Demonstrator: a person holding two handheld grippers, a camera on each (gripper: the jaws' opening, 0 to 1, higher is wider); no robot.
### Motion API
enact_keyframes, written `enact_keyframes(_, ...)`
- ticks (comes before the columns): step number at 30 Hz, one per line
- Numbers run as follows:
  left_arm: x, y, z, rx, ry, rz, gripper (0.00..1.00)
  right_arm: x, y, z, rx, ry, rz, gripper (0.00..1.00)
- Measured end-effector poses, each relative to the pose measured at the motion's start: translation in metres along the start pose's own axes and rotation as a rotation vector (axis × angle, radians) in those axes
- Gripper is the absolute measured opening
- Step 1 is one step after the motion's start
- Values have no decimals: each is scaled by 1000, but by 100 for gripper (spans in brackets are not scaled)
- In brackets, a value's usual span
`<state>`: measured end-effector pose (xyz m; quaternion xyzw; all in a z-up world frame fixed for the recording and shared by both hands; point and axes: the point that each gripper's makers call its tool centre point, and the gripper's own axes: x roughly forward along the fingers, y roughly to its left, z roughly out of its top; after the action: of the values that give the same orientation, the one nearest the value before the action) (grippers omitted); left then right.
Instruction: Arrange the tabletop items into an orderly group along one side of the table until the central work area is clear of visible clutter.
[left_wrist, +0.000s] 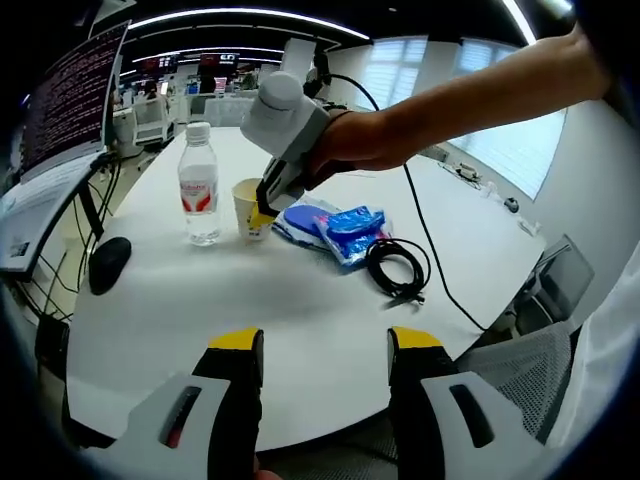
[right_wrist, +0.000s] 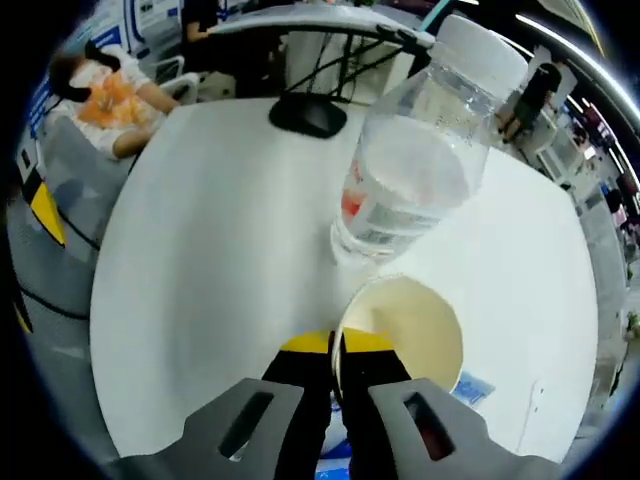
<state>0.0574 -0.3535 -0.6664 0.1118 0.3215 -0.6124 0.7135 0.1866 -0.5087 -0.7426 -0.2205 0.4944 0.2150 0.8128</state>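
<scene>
Nearest to us in the left gripper view, our left gripper (left_wrist: 324, 345) hangs over the bare near part of the white counter (left_wrist: 200, 300), its yellow-tipped jaws standing wide apart with nothing between them. Farther across the counter, our right gripper (left_wrist: 268, 203) comes down from above, held by a bare hand (left_wrist: 350, 140), and its jaws pinch the rim of a paper cup (left_wrist: 250, 208). In the right gripper view we see the same hold from close by: the right gripper (right_wrist: 336, 345) has its jaws narrow, one on each side of the paper cup's (right_wrist: 410, 325) rim, and we look down into the cup's pale inside. A clear water bottle (left_wrist: 200, 185) with a white cap and a red label stands upright just beside the cup; the water bottle (right_wrist: 410, 170) almost touches the cup's rim in the right gripper view. On the cup's other side lie blue and white plastic packets (left_wrist: 335, 228), and next to them a coiled black cable (left_wrist: 398, 268). A black computer mouse (left_wrist: 108, 263) sits near the counter's edge, well apart from the bottle, below a monitor (left_wrist: 70, 100) with lines of text.
</scene>
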Motion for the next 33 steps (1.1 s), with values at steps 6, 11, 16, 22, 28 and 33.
enact_keyframes(6, 0, 5, 1, -8, -3, 7, 49, -2, -6, -4, 26, -18, 8, 0)
enact_keyframes(11, 1, 5, 2, -10, -3, 8, 49, -2, -1, 4, 13, -59, 29, 0)
enact_keyframes(16, 0, 4, 3, -8, -5, 6, 49, -5, 3, 12, 39, -75, 24, 0)
enact_keyframes(22, -1, 3, 1, -12, -2, 8, 49, -3, -1, 20, 57, -80, 21, 0)
enact_keyframes(28, -4, 5, 0, -18, -4, 15, 49, -9, 1, 22, 45, -74, 8, 4)
enact_keyframes(33, -4, 5, -1, -18, -3, 14, 49, -14, 2, 21, 47, -83, -2, 6)
